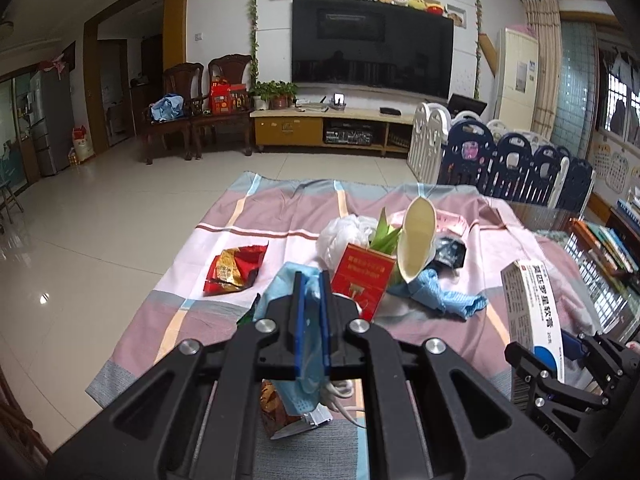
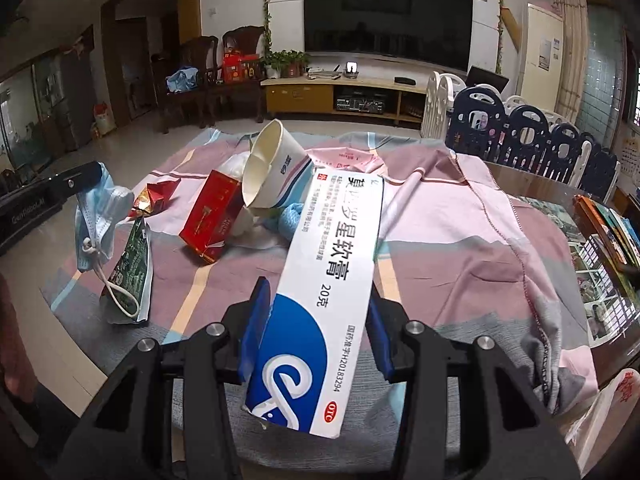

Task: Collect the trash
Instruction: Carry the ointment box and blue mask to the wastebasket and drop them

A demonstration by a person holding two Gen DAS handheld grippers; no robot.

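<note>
left tool (image 1: 312,300): clamped tight on a blue face mask (image 1: 308,368), lower middle of frame
right tool (image 2: 316,320): gripping a white-blue ointment box (image 2: 320,300), centre frame
worktop (image 2: 460,240): red carton (image 2: 212,216), paper cup (image 2: 268,172) piled upper middle

Counted on the cloth: one mask (image 2: 98,216), one ointment box (image 2: 320,300), one red box (image 2: 212,216), one paper cup (image 2: 268,172), two snack wrappers (image 2: 132,272) (image 2: 154,198).
</note>
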